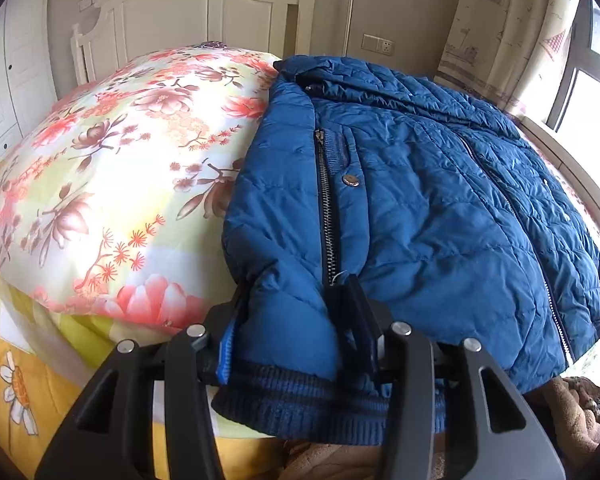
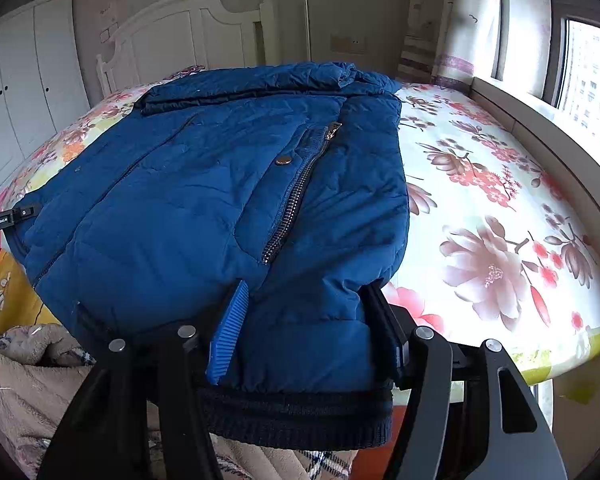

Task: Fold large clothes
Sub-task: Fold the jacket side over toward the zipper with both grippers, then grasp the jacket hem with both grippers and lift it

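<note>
A blue quilted jacket (image 1: pixel 420 200) lies flat on the floral bedspread (image 1: pixel 112 168), collar toward the headboard, knitted hem at the near edge. My left gripper (image 1: pixel 296 320) has its fingers around the hem's left corner, with padded fabric bunched between them. My right gripper (image 2: pixel 304 320) has its fingers around the hem's right corner of the jacket (image 2: pixel 220 200) the same way. The jaws stand wide with thick fabric filling the gap. The left gripper's side shows at the left edge of the right wrist view (image 2: pixel 4 218).
A white headboard (image 1: pixel 188 12) stands at the far end. A window sill (image 2: pixel 548 136) and curtain (image 2: pixel 476 20) run along the right of the bed. A beige fleece blanket (image 2: pixel 28 380) and an orange quilt (image 1: pixel 16 392) lie below the near bed edge. White wardrobe doors (image 2: pixel 24 80) stand at left.
</note>
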The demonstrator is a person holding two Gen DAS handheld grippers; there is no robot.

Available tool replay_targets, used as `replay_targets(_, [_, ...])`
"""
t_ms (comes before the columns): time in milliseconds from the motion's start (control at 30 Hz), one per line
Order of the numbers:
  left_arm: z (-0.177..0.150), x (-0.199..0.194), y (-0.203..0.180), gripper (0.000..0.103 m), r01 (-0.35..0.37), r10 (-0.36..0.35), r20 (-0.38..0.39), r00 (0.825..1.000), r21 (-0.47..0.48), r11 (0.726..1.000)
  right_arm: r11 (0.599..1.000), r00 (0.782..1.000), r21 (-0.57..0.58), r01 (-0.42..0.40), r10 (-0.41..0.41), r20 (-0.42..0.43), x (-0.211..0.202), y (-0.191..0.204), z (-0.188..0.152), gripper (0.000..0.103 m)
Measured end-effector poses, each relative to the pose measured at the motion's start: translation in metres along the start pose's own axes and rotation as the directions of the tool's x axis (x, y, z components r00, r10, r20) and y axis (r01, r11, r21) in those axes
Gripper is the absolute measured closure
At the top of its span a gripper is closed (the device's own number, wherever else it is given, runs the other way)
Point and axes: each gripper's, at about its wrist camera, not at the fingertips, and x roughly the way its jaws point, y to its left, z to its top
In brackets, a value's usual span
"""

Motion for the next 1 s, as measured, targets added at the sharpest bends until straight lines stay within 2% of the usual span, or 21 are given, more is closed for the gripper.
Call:
replay_targets(267, [-0.01, -0.006, 0.005, 0.052, 0.006, -0.006, 0.012, 1.0, -0.021, 1.0, 1.0, 0.999, -0.011, 0.022, -0.022, 0.029, -0.006, 0.002, -0.011, 0.039])
replay_targets(333, [-0.01, -0.006, 0.003, 0.053, 0.003, -0.003, 0.013, 1.0, -0.016, 1.0, 0.999, 0.999, -0.024, 0.021, -0.02, 0.036, -0.006, 0.004, -0.011, 0.043])
replay_targets(400, [-0.012, -0.007, 0.001, 0.057, 0.001, -0.001, 0.022, 1.0, -0.004, 1.0, 0.999, 0.999, -0.029, 0.014, -0.012, 0.047, -0.008, 0.006, -0.012, 0.051])
replay_targets(700, [-0.004, -0.004, -0.005, 0.068, -0.01, 0.01, 0.007, 1.0, 0.026, 1.0, 1.0, 0.998, -0.007, -0.022, 0.022, 0.061, -0.004, 0.003, -0.003, 0.062])
replay_targets(733, [-0.005, -0.004, -0.004, 0.07, -0.011, 0.011, 0.014, 1.0, 0.02, 1.0, 0.999, 0.997, 0.005, -0.033, 0.033, 0.067, -0.005, 0.001, -0.004, 0.063])
replay_targets(800, [-0.006, -0.007, -0.005, 0.078, -0.019, 0.019, 0.025, 1.0, 0.016, 1.0, 0.997, 0.995, 0.042, -0.066, 0.062, 0.082, -0.009, -0.005, -0.006, 0.071])
replay_targets(867, [-0.01, -0.013, -0.002, 0.085, 0.014, -0.014, 0.034, 0.999, -0.008, 1.0, 0.987, 0.988, 0.104, -0.12, 0.109, 0.108, -0.017, -0.015, -0.009, 0.077])
replay_targets(1000, [-0.019, -0.039, 0.008, 0.088, 0.147, -0.144, 0.052, 0.988, -0.072, 0.986, 0.956, 0.961, 0.159, -0.246, 0.219, 0.167, -0.044, -0.027, -0.012, 0.082])
